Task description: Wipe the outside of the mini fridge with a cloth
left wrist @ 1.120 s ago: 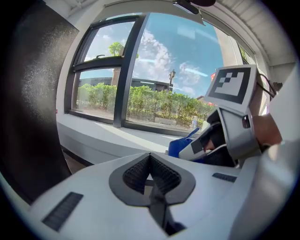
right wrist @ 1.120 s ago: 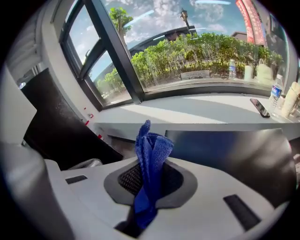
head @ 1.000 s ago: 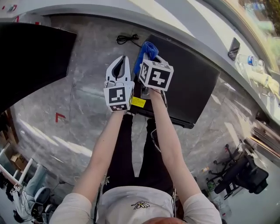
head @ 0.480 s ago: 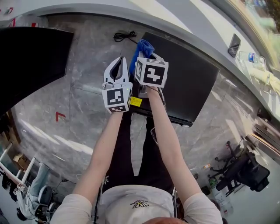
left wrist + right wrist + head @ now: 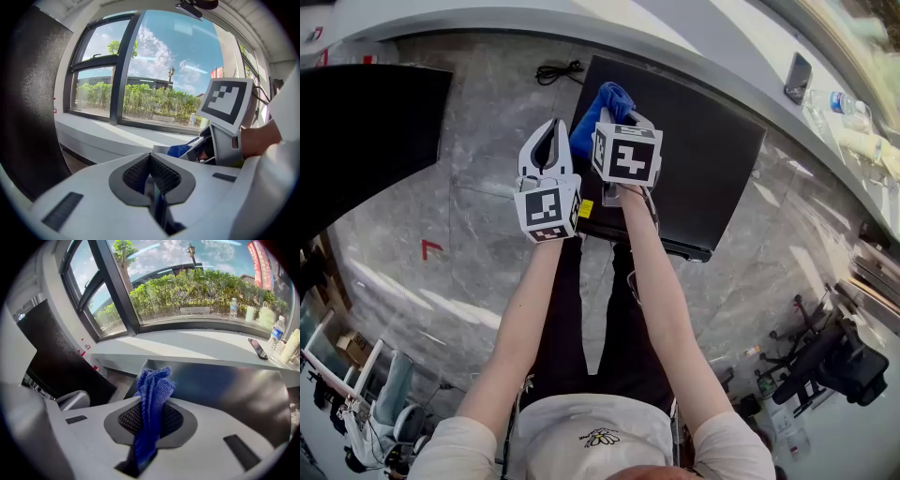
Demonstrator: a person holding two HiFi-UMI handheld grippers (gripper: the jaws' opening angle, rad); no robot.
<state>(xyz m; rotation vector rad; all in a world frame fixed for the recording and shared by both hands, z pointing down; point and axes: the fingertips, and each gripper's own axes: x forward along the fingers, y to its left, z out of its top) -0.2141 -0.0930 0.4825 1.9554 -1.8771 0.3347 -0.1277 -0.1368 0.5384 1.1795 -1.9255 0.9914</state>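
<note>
The right gripper (image 5: 150,416) pinches the blue cloth (image 5: 153,390) between its fingers and holds it over the top of the black mini fridge (image 5: 703,159), near its 9 o'clock edge. The left gripper (image 5: 151,176), at the right one's 9 o'clock, has its fingers pressed together on nothing, above the marble floor (image 5: 478,234).

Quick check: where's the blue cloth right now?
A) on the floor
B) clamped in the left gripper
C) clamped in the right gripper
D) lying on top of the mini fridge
C: the right gripper view shows the blue cloth pinched in the right gripper; the left gripper is shut, empty.
</note>
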